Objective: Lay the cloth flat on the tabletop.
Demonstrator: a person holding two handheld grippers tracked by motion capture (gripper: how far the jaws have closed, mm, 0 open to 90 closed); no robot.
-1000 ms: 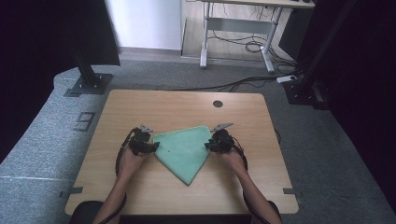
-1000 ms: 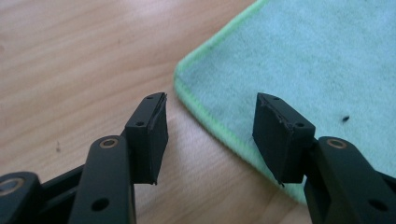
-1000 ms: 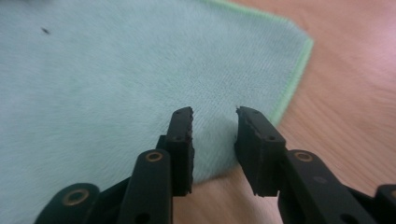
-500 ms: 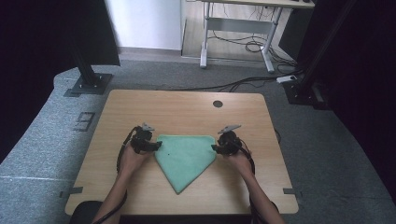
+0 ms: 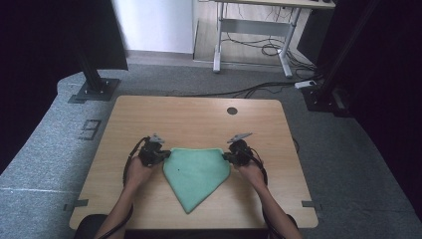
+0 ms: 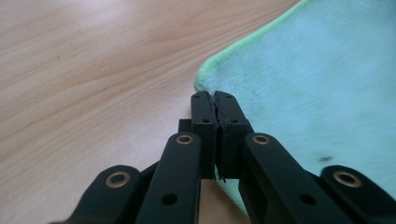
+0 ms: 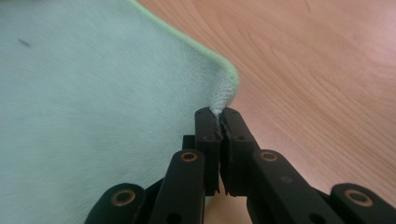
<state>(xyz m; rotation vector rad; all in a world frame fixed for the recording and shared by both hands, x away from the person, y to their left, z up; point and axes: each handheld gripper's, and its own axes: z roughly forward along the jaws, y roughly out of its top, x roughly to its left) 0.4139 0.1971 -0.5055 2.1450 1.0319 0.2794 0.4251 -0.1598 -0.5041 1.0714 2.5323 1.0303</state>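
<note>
Table: pale wooden table (image 5: pixel 199 117), bare apart from the green cloth (image 5: pixel 196 177) lying near the person's edge.
Left gripper (image 5: pixel 158 155): jaws just closed, pinching the cloth's left corner.
Right gripper (image 5: pixel 233 157): likewise clamped on the right corner, fabric bunched between the pads.
Technique: lift both corners evenly, keeping the top edge taut.
Room: wide open tabletop beyond; the hanging point probably drags.

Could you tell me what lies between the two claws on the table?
The green cloth spans the stretch between the left claw and right claw, seen in the high view.
</note>
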